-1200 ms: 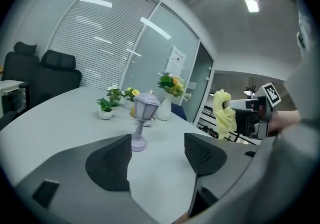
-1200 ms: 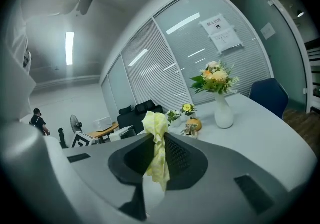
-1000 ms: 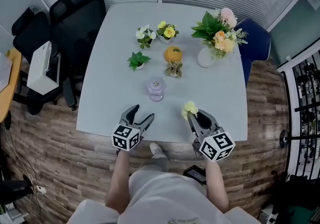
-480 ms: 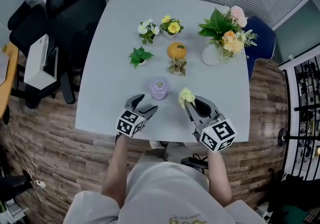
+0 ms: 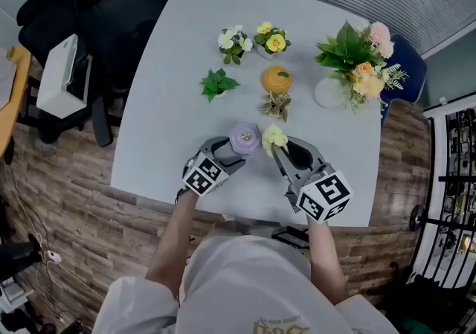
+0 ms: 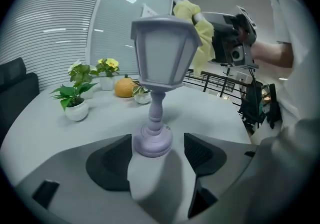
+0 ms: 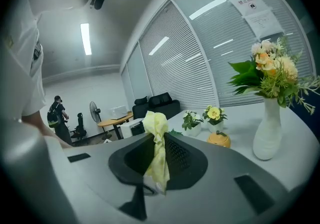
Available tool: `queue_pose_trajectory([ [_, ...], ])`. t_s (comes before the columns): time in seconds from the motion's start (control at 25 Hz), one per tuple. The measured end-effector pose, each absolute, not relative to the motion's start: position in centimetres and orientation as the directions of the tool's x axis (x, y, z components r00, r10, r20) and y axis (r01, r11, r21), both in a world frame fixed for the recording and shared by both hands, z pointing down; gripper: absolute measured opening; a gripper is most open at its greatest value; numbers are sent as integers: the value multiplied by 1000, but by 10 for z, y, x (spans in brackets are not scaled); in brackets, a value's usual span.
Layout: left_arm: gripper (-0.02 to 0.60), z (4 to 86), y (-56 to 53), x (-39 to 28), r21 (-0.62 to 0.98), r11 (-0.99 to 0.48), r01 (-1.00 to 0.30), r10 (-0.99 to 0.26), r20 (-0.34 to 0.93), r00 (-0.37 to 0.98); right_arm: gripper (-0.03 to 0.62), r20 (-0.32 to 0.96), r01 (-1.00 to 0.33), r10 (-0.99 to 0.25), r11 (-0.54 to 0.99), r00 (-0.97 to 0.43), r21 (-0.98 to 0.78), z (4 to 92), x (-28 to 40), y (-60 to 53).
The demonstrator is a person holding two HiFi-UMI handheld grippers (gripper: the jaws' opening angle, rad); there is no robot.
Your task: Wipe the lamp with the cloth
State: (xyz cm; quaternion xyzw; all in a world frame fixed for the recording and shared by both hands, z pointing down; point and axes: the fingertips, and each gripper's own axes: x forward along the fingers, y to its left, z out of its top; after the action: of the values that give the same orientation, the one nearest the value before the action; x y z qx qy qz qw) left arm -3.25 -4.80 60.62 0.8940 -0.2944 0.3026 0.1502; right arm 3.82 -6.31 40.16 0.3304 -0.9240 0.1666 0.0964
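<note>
From the head view, the lamp (image 5: 245,137) stands on the counter (image 5: 178,87) towards its near edge, between my two tools. My left tool (image 5: 232,152) reaches in at its foot from the left, and my right tool (image 5: 286,152) brings the cloth (image 5: 274,136) up just beside its top from the right. The small pots (image 5: 218,84) stand well behind the lamp. The vase (image 5: 327,91) stands off to the back right, and the counter to the left is bare. In the left gripper view the lamp's round base sits between my jaws, which stand apart. One pad is at or near the base and the other shows a clear gap, so I have not clamped it. The cloth hangs at the upper far corner of the shade, though I cannot tell whether it touches. In the right gripper view my jaws are clenched on the cloth, a bunched tuft poking out past the tips. I judge that wiping is only about to begin. Next I should close the left tool on the base to steady the lamp, then draw the tuft over the shade's panels. The lamp looks top-heavy on its thin stem, so a sideways push while it is unheld could tip it. The near edge is close, so I would keep my strokes short and directed away from it.
</note>
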Motion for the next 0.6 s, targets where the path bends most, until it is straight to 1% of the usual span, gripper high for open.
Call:
queue_pose_trajectory([
  [0.28, 307, 610, -61, -31, 8, -817, -576, -453, 609, 651, 61, 265, -599, -538, 746, -800, -292, 402, 28, -82],
  [0.6, 307, 617, -63, -27, 24, -848, -530, -395, 638, 661, 61, 273, -590, -525, 747, -806, -307, 406, 24, -90],
])
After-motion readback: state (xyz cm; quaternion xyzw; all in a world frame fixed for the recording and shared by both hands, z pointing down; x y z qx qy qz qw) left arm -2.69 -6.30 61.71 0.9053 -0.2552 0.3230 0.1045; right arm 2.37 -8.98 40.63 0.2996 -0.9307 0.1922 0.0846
